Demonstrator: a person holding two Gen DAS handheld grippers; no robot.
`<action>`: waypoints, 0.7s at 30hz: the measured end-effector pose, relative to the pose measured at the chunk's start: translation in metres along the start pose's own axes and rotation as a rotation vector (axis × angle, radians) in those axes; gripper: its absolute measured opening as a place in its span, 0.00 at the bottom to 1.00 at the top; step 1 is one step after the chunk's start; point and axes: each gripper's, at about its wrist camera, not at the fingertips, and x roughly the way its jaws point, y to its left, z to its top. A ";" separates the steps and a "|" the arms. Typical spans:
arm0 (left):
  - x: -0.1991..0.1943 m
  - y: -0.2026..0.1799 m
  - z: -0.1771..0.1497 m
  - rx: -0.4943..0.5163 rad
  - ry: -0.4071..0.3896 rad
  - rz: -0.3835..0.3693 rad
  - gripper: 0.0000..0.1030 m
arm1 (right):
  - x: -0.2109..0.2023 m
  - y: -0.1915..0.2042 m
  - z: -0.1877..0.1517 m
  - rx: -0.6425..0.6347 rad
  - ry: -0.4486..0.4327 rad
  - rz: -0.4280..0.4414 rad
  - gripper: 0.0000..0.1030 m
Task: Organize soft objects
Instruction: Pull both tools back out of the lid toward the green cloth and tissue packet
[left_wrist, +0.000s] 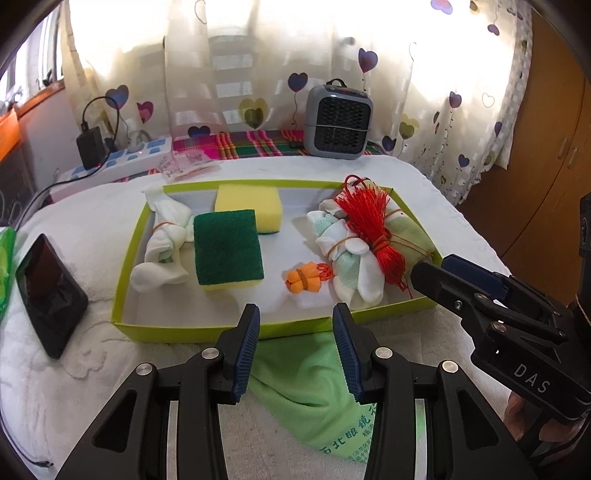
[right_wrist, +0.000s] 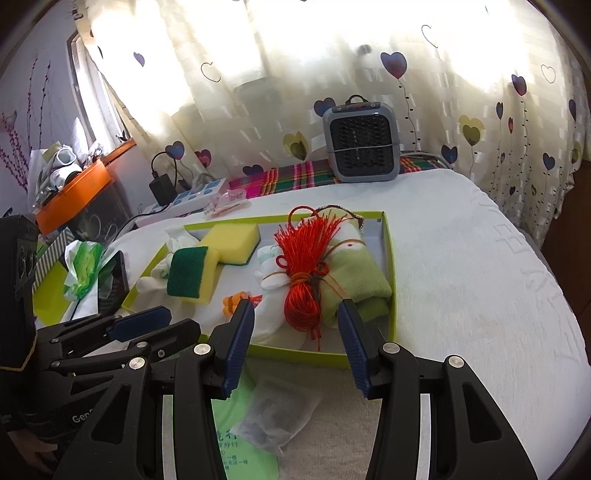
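Most of the soft things already lie inside the green box: two sponges toward its far left, a sock bundle at its left wall, a small orange bundle near the front, and socks, red cord and a folded green towel at its right end. Still outside, just in front of the box, lie a green cloth and a clear pouch. Left claw and right claw hover before the box, jaws apart, holding nothing.
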 end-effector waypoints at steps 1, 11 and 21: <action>-0.001 0.001 -0.001 -0.002 0.001 0.000 0.38 | -0.001 0.000 -0.001 0.000 0.001 0.000 0.47; -0.017 0.027 -0.020 -0.080 -0.007 0.006 0.38 | -0.008 -0.002 -0.026 0.018 0.060 0.008 0.47; -0.020 0.046 -0.036 -0.135 0.008 -0.019 0.39 | 0.004 0.007 -0.045 -0.016 0.143 -0.004 0.59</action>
